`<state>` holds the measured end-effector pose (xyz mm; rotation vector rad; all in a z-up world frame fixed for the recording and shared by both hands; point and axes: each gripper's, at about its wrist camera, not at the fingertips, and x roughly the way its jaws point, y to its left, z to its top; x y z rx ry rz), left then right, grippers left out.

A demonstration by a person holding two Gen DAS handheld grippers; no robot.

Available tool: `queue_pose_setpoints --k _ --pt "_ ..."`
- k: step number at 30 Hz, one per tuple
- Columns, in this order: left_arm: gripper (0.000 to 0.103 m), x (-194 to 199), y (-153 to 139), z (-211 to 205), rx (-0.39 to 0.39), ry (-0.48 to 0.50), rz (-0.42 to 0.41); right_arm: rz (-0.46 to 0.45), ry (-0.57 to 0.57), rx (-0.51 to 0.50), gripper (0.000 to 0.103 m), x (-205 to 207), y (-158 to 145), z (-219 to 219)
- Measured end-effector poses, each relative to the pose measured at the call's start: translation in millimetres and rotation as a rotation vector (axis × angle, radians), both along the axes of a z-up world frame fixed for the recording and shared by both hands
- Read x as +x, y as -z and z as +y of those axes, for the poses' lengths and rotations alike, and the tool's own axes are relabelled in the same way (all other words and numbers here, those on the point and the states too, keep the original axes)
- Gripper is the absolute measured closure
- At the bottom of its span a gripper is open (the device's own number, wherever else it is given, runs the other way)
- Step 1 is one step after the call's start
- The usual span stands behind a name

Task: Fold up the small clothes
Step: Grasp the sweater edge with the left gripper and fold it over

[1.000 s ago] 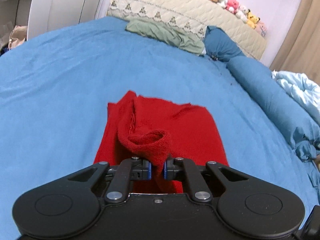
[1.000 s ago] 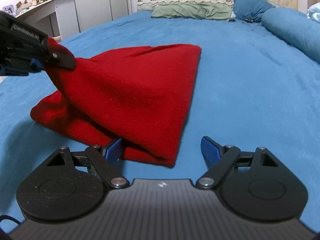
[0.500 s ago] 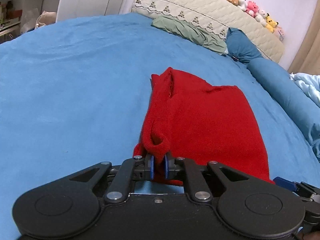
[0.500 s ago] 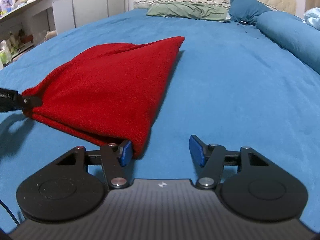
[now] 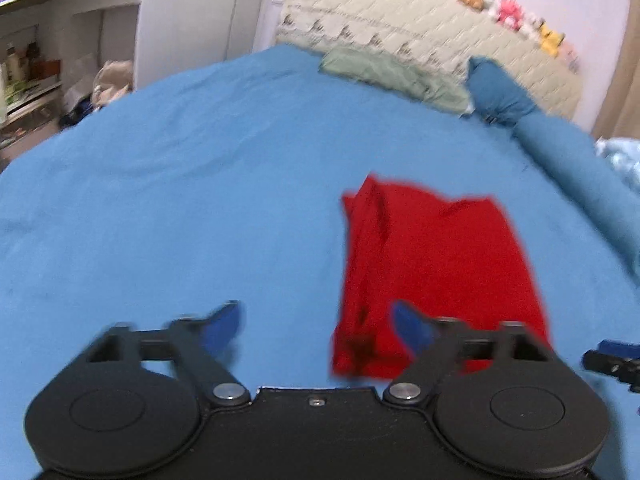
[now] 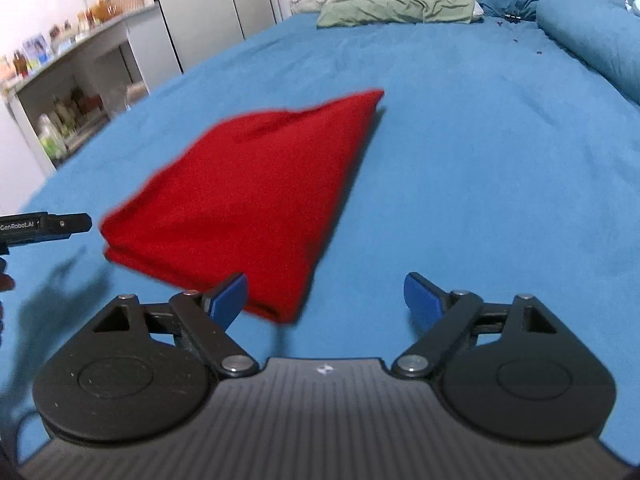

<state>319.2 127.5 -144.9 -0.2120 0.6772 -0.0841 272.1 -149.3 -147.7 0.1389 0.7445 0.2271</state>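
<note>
Both claws stand apart and hold nothing; the left claw (image 5: 316, 326) hangs beside the near left corner, the right claw (image 6: 326, 298) over the near right corner; the red garment (image 6: 256, 204) lies folded flat on the blue bed (image 6: 460, 140), stretching toward 12 o'clock; it looks a light, soft, limp knit, likely best pinched at a near corner through all layers; "GenRobot.AI" reads at 9 o'clock.

Left hand-held gripper (image 5: 316, 326) jaws spread wide, right hand-held gripper (image 6: 326, 298) likewise, both holding nothing
</note>
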Motion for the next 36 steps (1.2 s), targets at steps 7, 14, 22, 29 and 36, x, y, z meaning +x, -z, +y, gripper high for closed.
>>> queue_pose_setpoints --k 7,14,22,29,36 --pt "0.002 85.2 -34.8 -26.2 0.006 0.119 0.021 0.091 -0.022 0.138 0.002 65.6 -45.2 -6.5" --pt "0.016 161.5 20.8 -37.0 -0.131 0.215 0.249 0.218 0.048 0.318 0.002 124.2 -12.6 -13.6" --pt "0.027 166.5 50.5 -32.2 -0.147 0.243 0.274 0.224 0.076 0.340 0.011 137.1 30.2 -2.5" --pt "0.075 162.0 37.8 -41.7 -0.135 0.279 0.283 0.183 0.064 0.333 0.062 135.4 22.8 6.5" --pt "0.078 126.1 -12.2 -68.8 -0.079 0.331 0.194 0.131 0.044 0.323 0.067 118.3 -24.4 3.7"
